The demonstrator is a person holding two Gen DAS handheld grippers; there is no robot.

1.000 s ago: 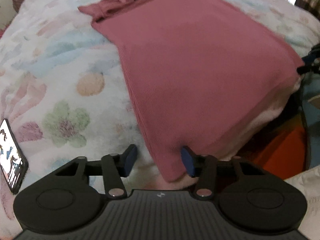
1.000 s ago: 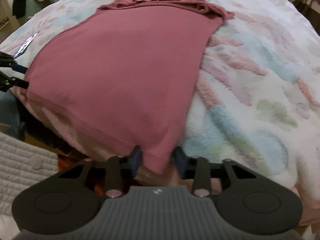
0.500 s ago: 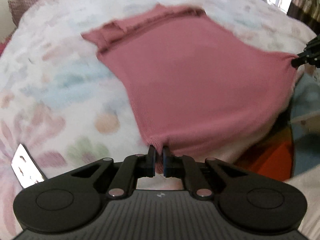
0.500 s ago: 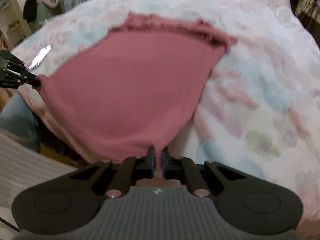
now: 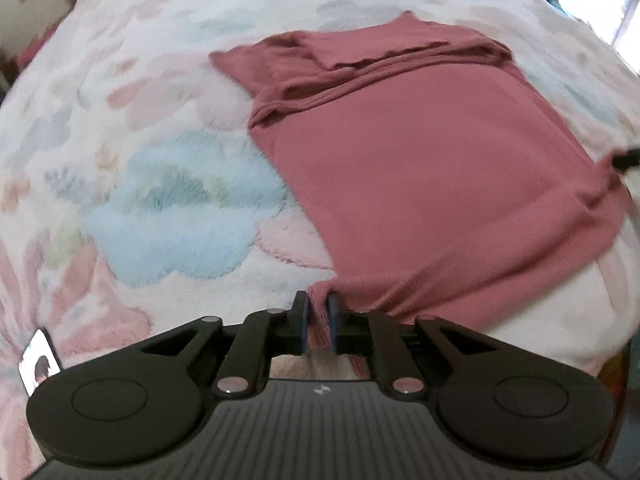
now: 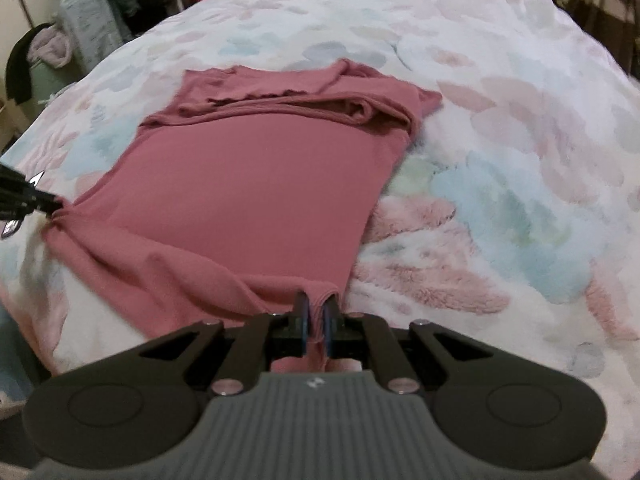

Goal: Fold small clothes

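A pink knit top [image 5: 420, 152] lies flat on a fluffy pastel blanket [image 5: 168, 208], its sleeves folded across the far end. My left gripper [image 5: 318, 312] is shut on the top's near left hem corner. My right gripper [image 6: 316, 312] is shut on the near right hem corner of the top [image 6: 256, 192]. Each gripper's tip shows in the other's view, the right one at the far right edge [image 5: 624, 158] and the left one at the far left edge [image 6: 36, 200]. The near hem is lifted and sags a little between the two grippers.
A phone with a lit screen [image 5: 38, 360] lies on the blanket at the near left. Piled clothes and bags [image 6: 72, 40] stand beyond the bed's far left. The blanket [image 6: 520, 160] stretches wide to the right of the top.
Both grippers went from open beside the hem corners to shut on them. They then carried the hem forward up the bed, so the top now looks shorter and nearer.
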